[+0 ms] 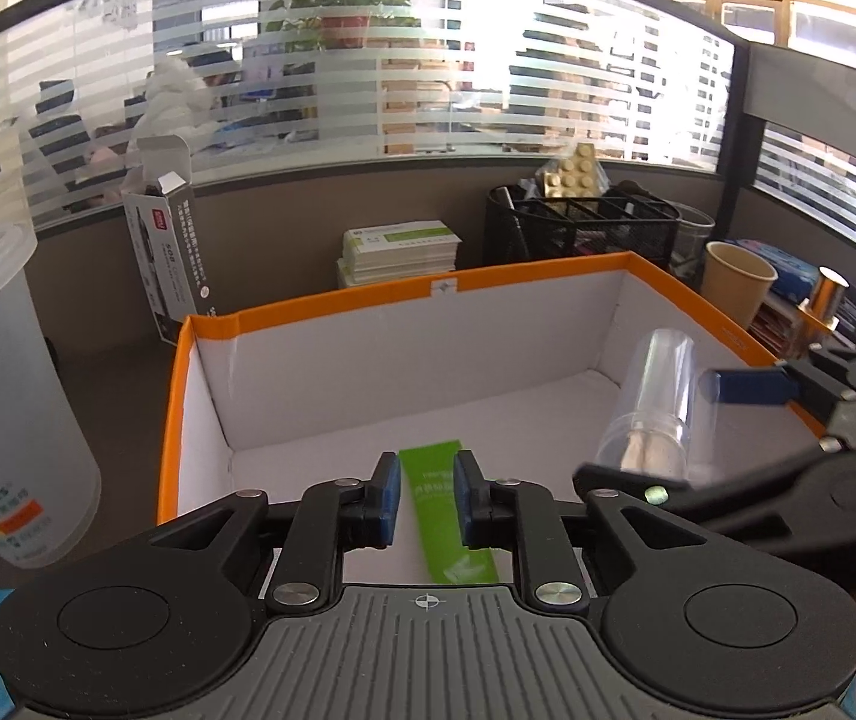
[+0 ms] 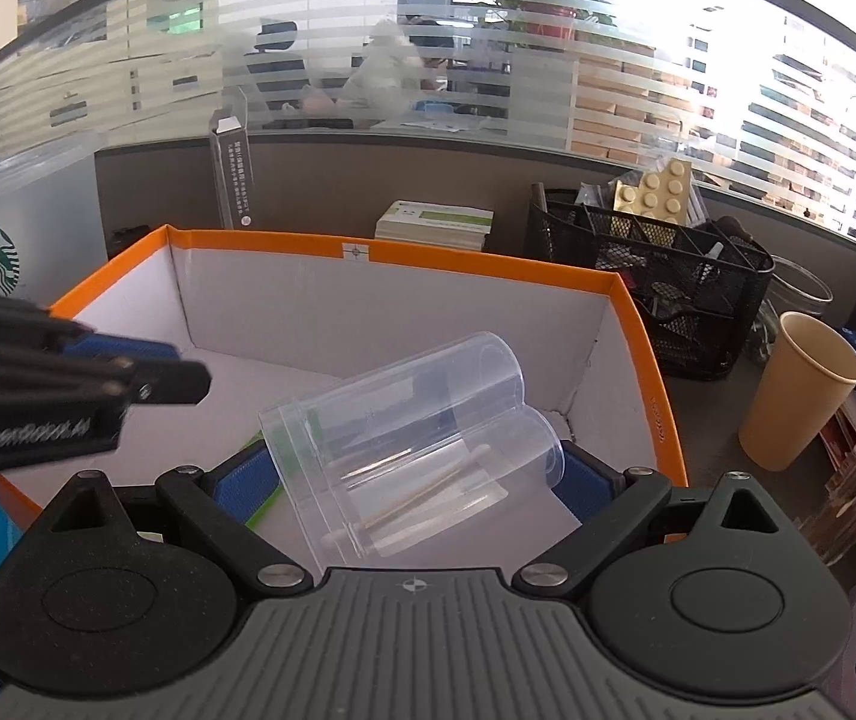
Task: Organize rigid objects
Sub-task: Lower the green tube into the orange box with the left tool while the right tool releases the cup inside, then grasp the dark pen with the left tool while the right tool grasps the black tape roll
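A flat green tube (image 1: 457,546) lies on the white floor of the orange-rimmed box (image 1: 332,300). My left gripper (image 1: 426,468) hovers over it, blue pads slightly apart on either side and not pressing it. My right gripper (image 2: 410,480) is shut on a clear plastic cylinder (image 2: 404,438) with cotton swabs inside, held tilted over the box's (image 2: 487,261) right half. In the left wrist view that cylinder (image 1: 655,408) and the right gripper (image 1: 646,432) show at the right. The left gripper (image 2: 170,369) enters the right wrist view from the left.
A frosted Starbucks cup (image 1: 2,408) stands left of the box. Behind it are a tall open carton (image 1: 170,252) and stacked booklets (image 1: 398,252). A black mesh organizer (image 2: 667,288) and a tan paper cup (image 2: 799,390) stand to the right, before a glass partition.
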